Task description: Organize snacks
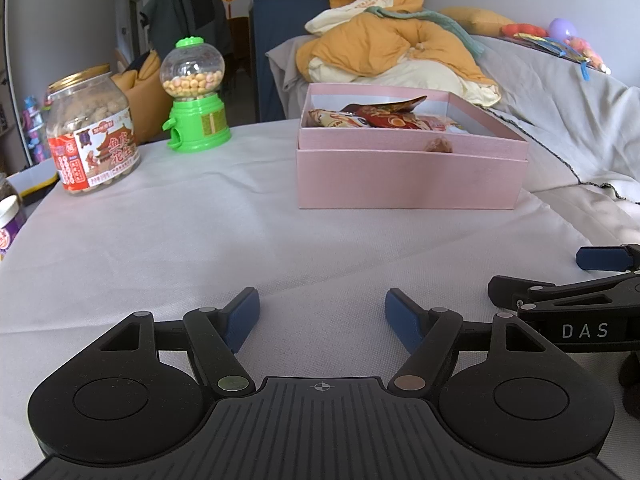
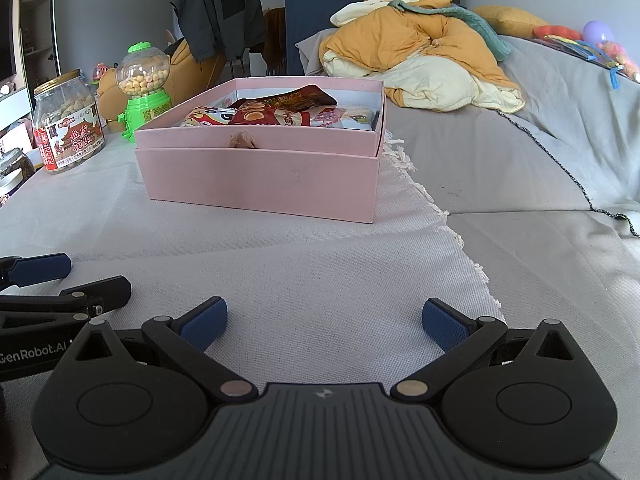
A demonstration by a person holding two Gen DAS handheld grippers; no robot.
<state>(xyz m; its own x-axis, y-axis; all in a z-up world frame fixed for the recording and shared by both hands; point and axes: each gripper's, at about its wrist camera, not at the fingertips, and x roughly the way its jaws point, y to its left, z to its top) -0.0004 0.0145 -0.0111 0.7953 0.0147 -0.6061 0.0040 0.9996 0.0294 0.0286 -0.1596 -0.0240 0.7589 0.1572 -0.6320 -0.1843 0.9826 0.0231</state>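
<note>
A pink box (image 1: 408, 178) (image 2: 256, 180) sits on the white tablecloth and holds several snack packets (image 1: 384, 117) (image 2: 272, 114). A peanut jar (image 1: 90, 132) (image 2: 66, 122) with a gold lid and a green candy dispenser (image 1: 196, 96) (image 2: 142, 80) stand to its left. My left gripper (image 1: 322, 314) is open near the table's front, nothing between its blue pads. My right gripper (image 2: 324, 320) is open too and empty, close beside the left one. Each gripper shows at the edge of the other's view: the right gripper (image 1: 568, 280), the left gripper (image 2: 52, 280).
A grey covered sofa (image 2: 540, 152) lies right of the table with a heap of yellow and cream bedding (image 1: 396, 48) (image 2: 420, 52). Small jars (image 1: 10, 220) (image 2: 14, 176) stand at the far left edge. The cloth's fringed edge (image 2: 452, 220) runs along the right.
</note>
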